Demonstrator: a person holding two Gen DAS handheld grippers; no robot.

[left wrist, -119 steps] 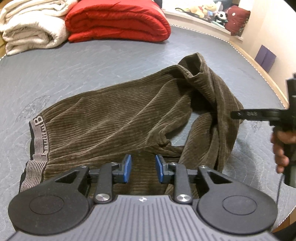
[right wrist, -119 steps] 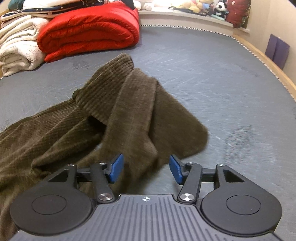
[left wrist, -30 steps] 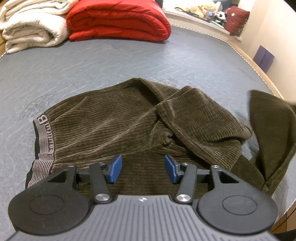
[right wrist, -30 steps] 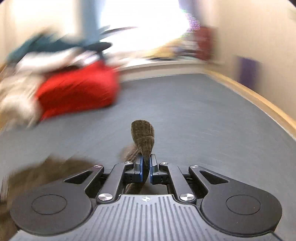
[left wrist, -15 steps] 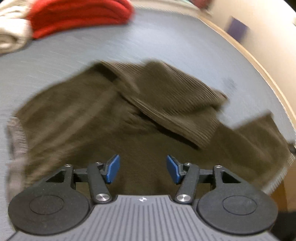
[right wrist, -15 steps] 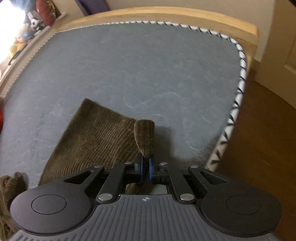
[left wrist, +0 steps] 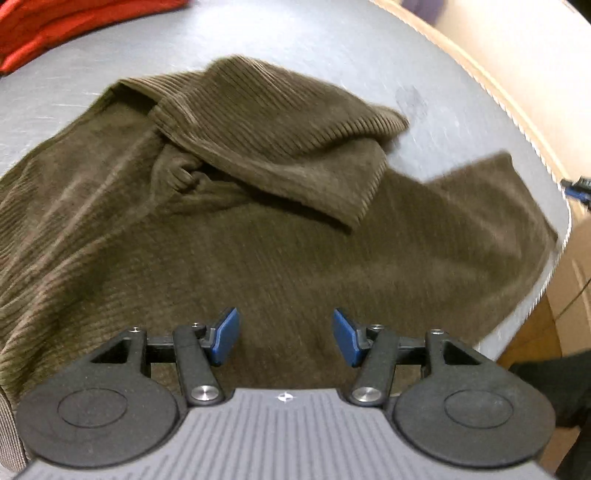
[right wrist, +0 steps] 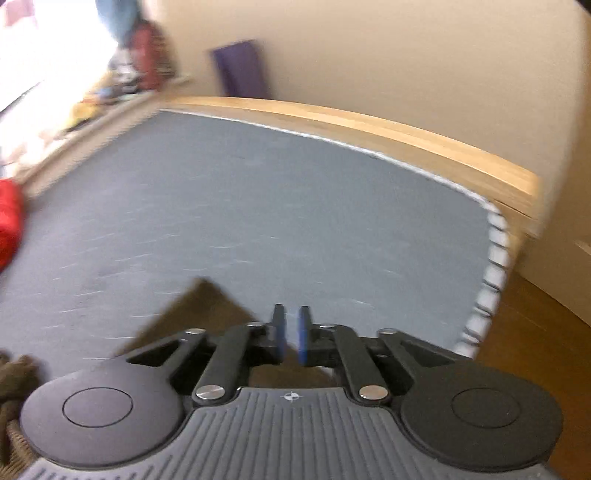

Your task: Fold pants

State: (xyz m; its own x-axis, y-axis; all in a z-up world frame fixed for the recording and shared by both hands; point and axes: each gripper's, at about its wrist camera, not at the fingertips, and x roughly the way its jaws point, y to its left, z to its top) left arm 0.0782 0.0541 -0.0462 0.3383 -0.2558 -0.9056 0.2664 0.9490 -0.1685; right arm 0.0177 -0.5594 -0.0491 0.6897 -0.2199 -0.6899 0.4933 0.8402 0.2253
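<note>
On a grey quilted mattress, seen through the left wrist camera, brown corduroy pants are lying half spread. The left gripper is hovering just above the cloth near the seat, its blue pads standing wide apart with nothing between them. One leg is now stretching flat toward the mattress's right edge, where a second ago it was hanging in the air; the other leg is still lying doubled back across the body in a thick fold. A knot of bunched cloth is sitting at the crotch. A red duvet is showing at the top left corner (blurred, as is much of this view).

In the right wrist view, the right gripper is pointing across bare mattress toward the wooden bed frame. Its jaws are opening, a narrow gap showing between the pads, and no cloth is sitting between them. The hem it was pinching half a second ago is lying below and to the left as a flat brown corner.

That release suggests the first leg is laid out; the doubled leg probably needs the same straightening before any folding starts.
</note>
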